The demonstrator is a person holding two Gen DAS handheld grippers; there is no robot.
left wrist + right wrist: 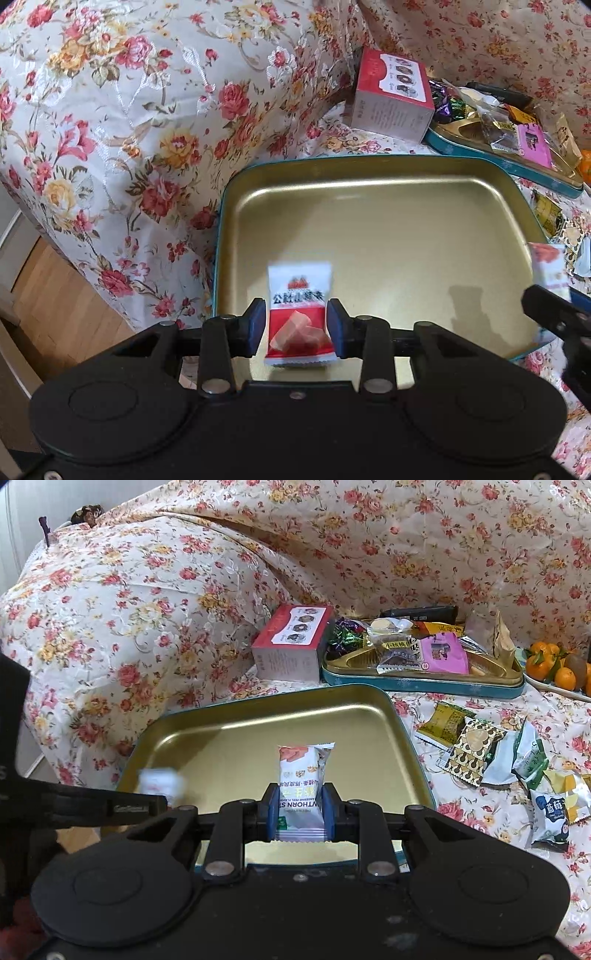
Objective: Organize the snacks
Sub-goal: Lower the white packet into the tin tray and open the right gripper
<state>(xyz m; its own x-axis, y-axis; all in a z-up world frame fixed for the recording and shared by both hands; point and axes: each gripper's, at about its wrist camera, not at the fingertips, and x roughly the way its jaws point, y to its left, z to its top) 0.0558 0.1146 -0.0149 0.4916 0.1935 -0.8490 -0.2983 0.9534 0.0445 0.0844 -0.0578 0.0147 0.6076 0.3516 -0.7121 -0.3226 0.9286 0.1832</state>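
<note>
Holding: each of the two tongs has one snack, and both hang over the same gold tin.
Left tongs [295,325]: pinching a red and white snack pack [299,317] by its sides, one blue pad on each side. The pack stands up straight between the pads.
Right tongs [300,810]: pressed onto a white snack pack [301,786] with English letters on it. The top half of the pack sticks out past the tips.
Gold tin [406,229]: wide and flat with a blue-green rim, right under and ahead of both tongs. Its floor is bare and shiny.
Other tongs: in the left view the right tongs [554,314] show at the right edge, with their pack [550,266] a blur above them. In the right view the left tongs [147,805] poke in from the left with a blurry pack [162,781].
Red box [291,642]: past the far rim of the tin, lying on the flowery cloth [147,609].
Second tin [424,679]: far ahead and to the right of the right tongs, touching the red box and full of mixed sweets.
Loose snacks [498,753]: a small pile on the cloth, right of the gold tin.
Oranges [550,664]: on a plate at the far right, beyond the second tin.
</note>
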